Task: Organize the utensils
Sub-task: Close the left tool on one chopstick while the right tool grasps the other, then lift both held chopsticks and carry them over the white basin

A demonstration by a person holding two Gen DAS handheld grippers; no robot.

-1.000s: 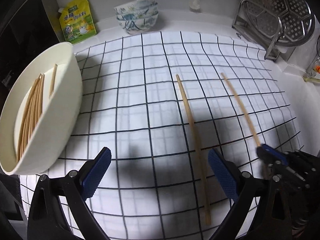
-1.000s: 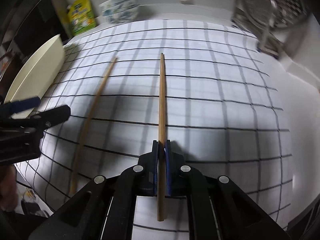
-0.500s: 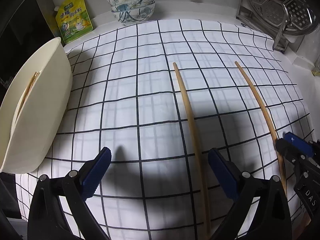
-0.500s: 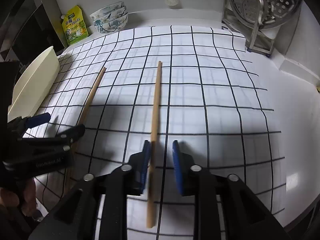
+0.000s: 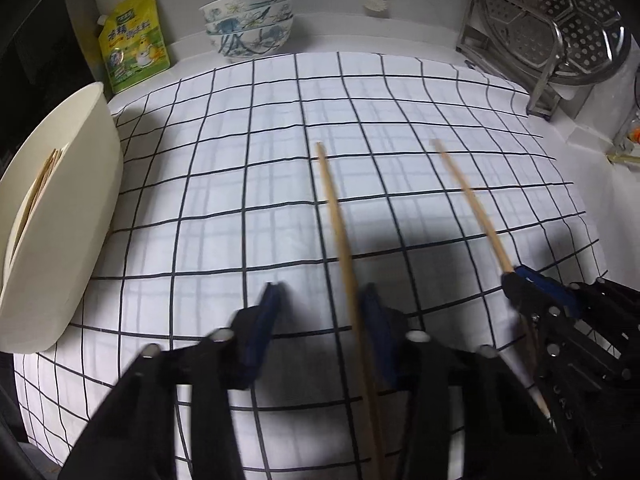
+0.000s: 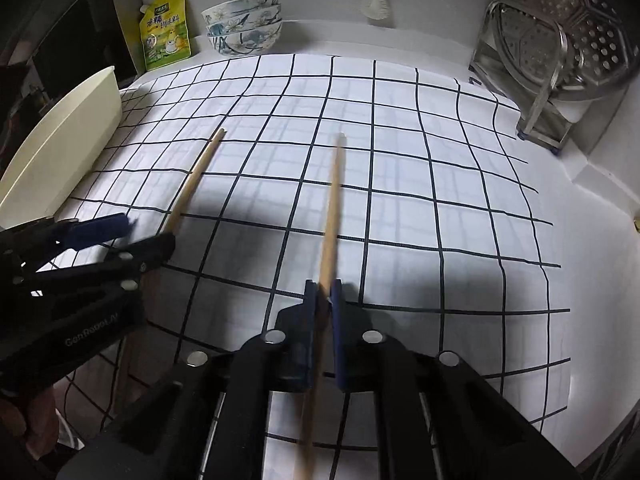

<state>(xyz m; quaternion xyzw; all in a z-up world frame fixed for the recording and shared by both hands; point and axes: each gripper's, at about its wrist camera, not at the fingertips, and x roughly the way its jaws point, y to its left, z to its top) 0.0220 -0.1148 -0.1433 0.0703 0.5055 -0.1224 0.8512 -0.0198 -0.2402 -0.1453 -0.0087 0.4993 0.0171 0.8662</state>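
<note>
My right tongs (image 6: 324,300) clamp one thin wooden chopstick (image 6: 333,208); my left tongs (image 5: 320,312), just closing, straddle another (image 5: 340,232) loosely. Only the left view shows chopsticks inside the cream oval bowl (image 5: 80,216).

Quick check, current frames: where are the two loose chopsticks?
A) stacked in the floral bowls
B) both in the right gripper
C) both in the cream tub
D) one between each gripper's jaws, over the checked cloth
D: the right gripper is shut on one chopstick, and the other chopstick runs between the left gripper's jaws, which have just been closing, above the checked cloth.
</note>
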